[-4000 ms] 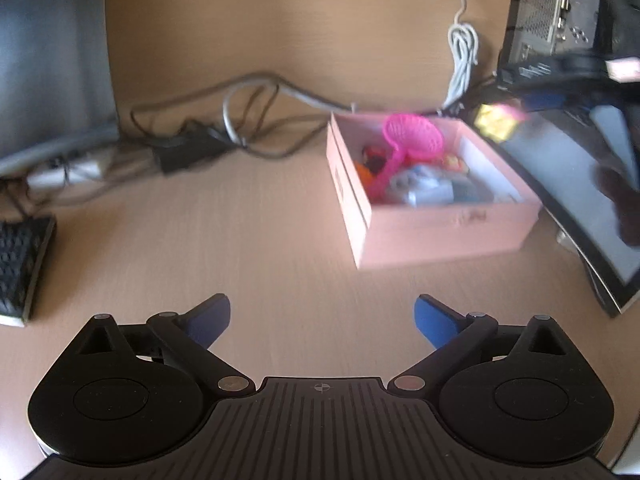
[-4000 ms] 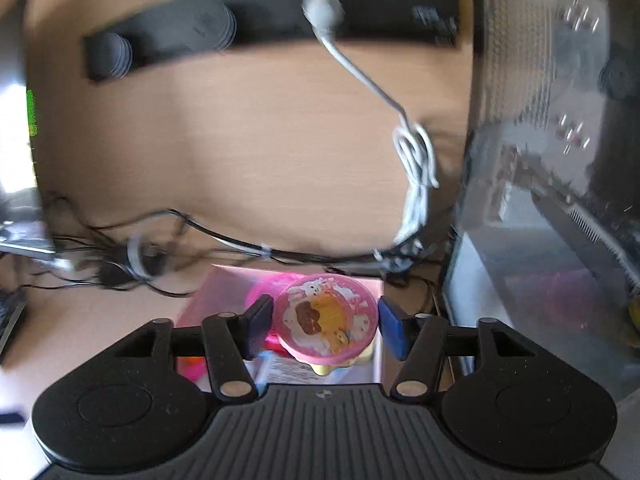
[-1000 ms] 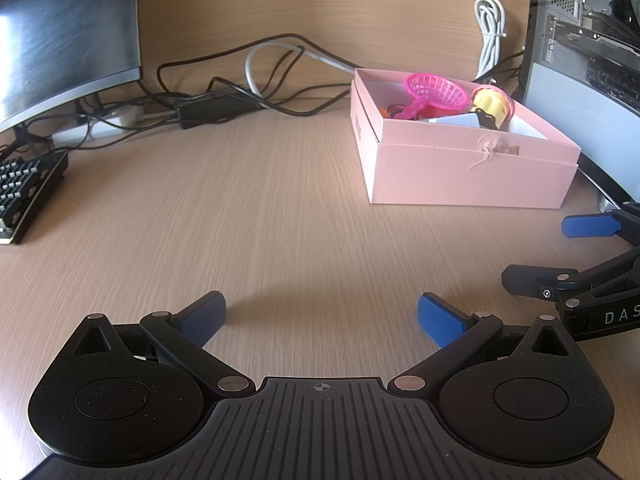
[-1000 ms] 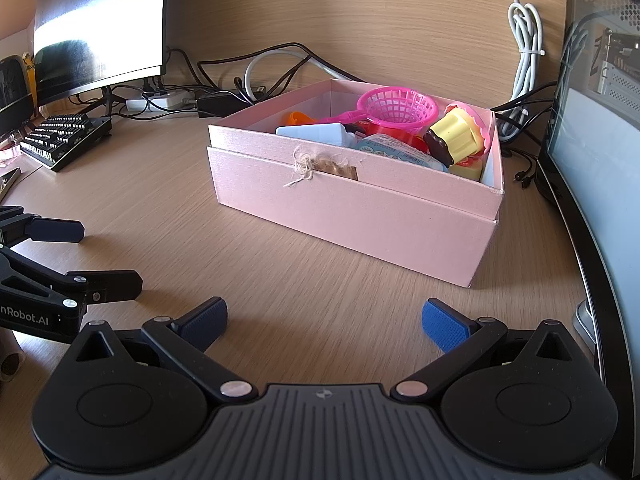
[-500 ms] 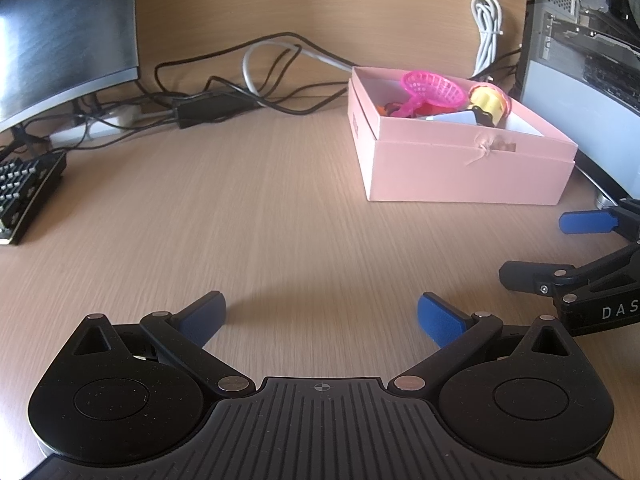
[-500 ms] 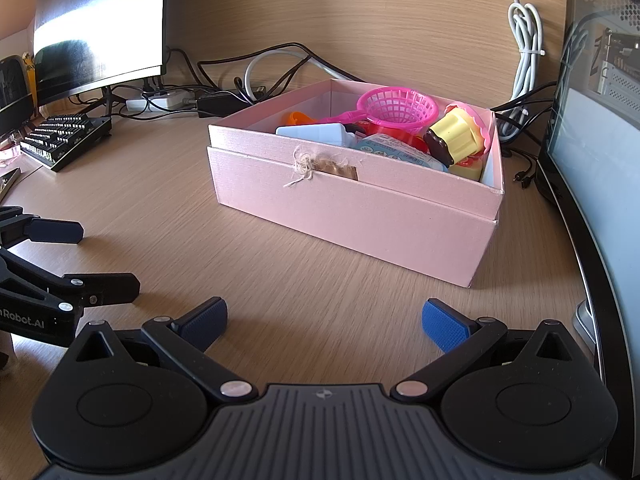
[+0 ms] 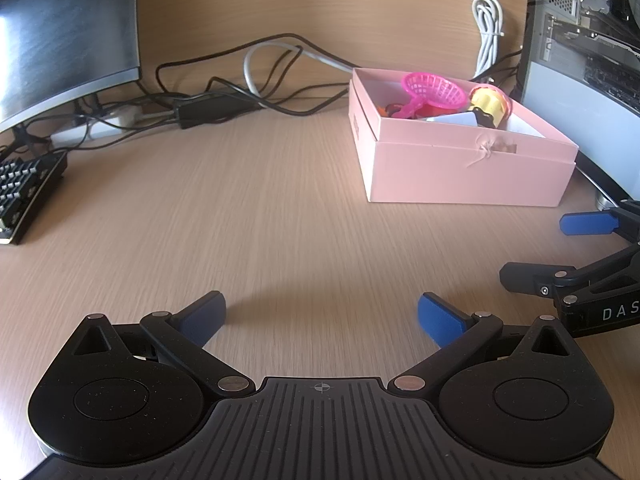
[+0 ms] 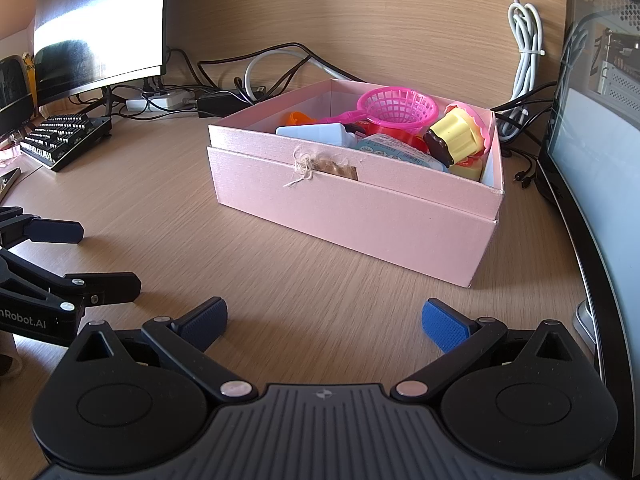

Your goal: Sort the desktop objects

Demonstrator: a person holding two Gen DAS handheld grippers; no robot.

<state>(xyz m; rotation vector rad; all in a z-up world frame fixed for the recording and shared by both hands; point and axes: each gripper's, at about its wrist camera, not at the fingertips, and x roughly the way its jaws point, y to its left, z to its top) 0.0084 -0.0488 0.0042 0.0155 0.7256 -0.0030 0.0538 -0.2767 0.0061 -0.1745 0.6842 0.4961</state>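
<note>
A pink box [image 8: 360, 216] stands on the wooden desk, also in the left wrist view [image 7: 464, 172]. It holds a pink toy strainer [image 8: 396, 110], a yellow cup cake toy [image 8: 456, 138], a white block [image 8: 316, 134] and other small items. My right gripper [image 8: 322, 322] is open and empty, low over the desk in front of the box. My left gripper [image 7: 320, 316] is open and empty, to the left of the right one. Each gripper shows at the edge of the other's view.
A monitor [image 7: 60, 40] and keyboard [image 7: 24, 192] are at the left. Tangled cables and a power brick [image 7: 216, 108] lie at the back. A computer case [image 7: 592, 80] and a dark monitor edge [image 8: 592, 240] stand right of the box.
Four seconds ago my right gripper held the cup cake toy above the box; now the toy lies in the box. Both grippers rest low, nearly still over the last second.
</note>
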